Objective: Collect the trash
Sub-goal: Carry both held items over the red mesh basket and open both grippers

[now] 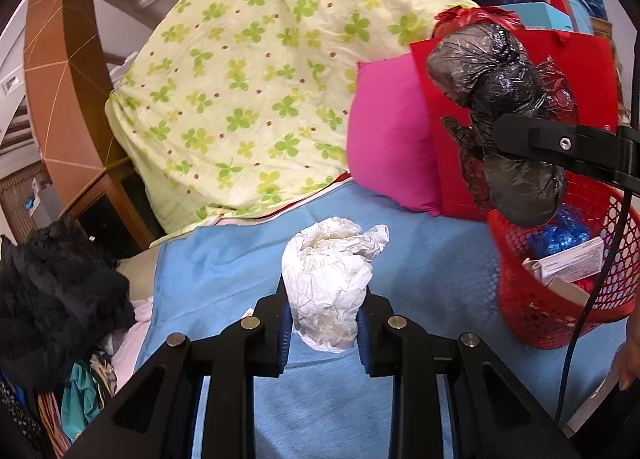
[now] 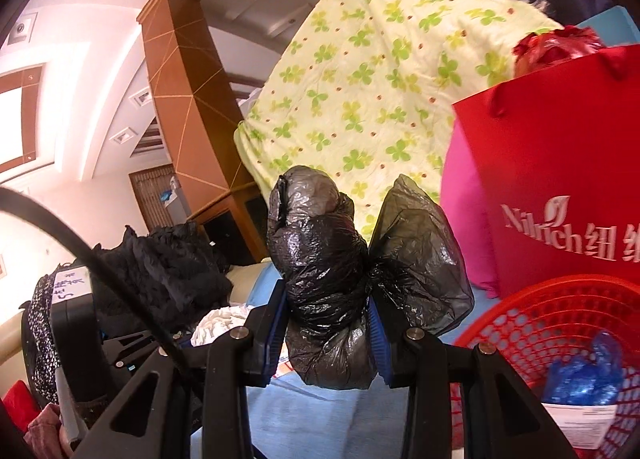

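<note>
My left gripper (image 1: pixel 323 333) is shut on a crumpled white paper wad (image 1: pixel 332 283), held above the blue sheet (image 1: pixel 420 259). My right gripper (image 2: pixel 329 333) is shut on a crumpled black plastic bag (image 2: pixel 320 283); it also shows in the left wrist view (image 1: pixel 508 115), held above the red mesh basket (image 1: pixel 552 319). The basket (image 2: pixel 540 323) holds a blue plastic bag (image 2: pixel 588 375) and a white carton (image 1: pixel 568 263). The white wad shows low at left in the right wrist view (image 2: pixel 216 323).
A green clover quilt (image 1: pixel 260 71) is piled behind. A pink pillow (image 1: pixel 388 155) and a red paper bag (image 2: pixel 560 195) stand beside the basket. Dark clothes (image 1: pixel 52 299) lie at the left. A black cable (image 1: pixel 592 299) hangs at the right.
</note>
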